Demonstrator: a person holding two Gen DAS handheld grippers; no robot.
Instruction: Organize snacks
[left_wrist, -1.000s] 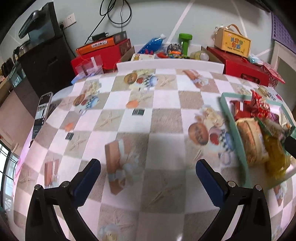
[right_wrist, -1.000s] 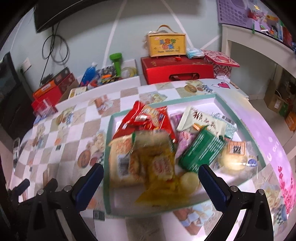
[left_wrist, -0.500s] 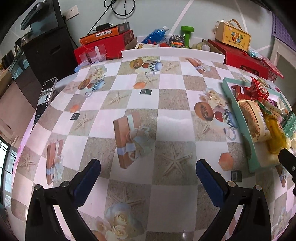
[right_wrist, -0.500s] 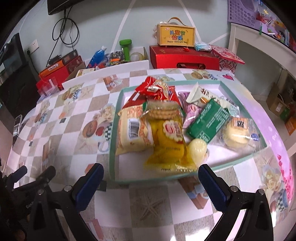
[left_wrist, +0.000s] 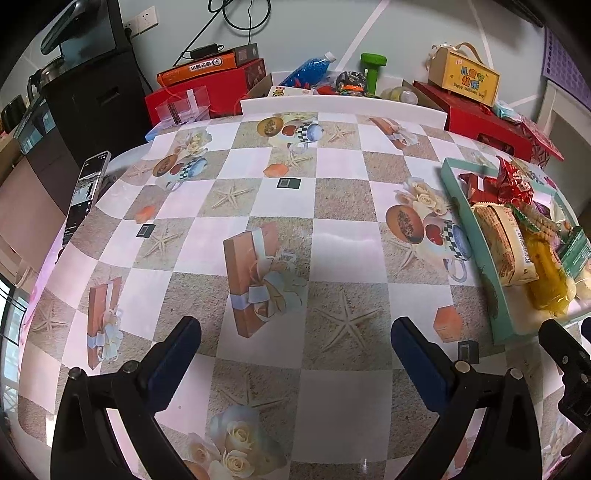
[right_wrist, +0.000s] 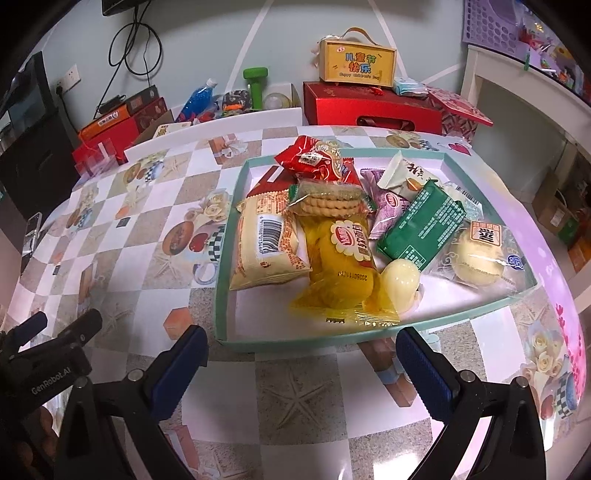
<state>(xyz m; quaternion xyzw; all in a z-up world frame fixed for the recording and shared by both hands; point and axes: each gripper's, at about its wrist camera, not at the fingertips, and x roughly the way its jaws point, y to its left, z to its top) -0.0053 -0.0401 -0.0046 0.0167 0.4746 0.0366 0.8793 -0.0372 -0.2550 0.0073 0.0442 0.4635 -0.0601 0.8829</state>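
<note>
A table (left_wrist: 332, 240) covered in a checkered cloth printed with starfish and gift boxes fills the view. My left tongs (left_wrist: 295, 354) hover over bare cloth, spread wide, holding nothing. My right tongs (right_wrist: 301, 363) are also wide open and empty, just short of the near rim of a teal tray (right_wrist: 221, 280). Snacks (right_wrist: 332, 236) lie piled inside the tray.

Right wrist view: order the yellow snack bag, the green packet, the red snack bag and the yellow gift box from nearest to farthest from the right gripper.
From the right gripper:
1. Yellow snack bag, at the tray's near edge.
2. Green packet, mid-tray, right.
3. Red snack bag, at the tray's far edge.
4. Yellow gift box, beyond the table, on a red box.
</note>
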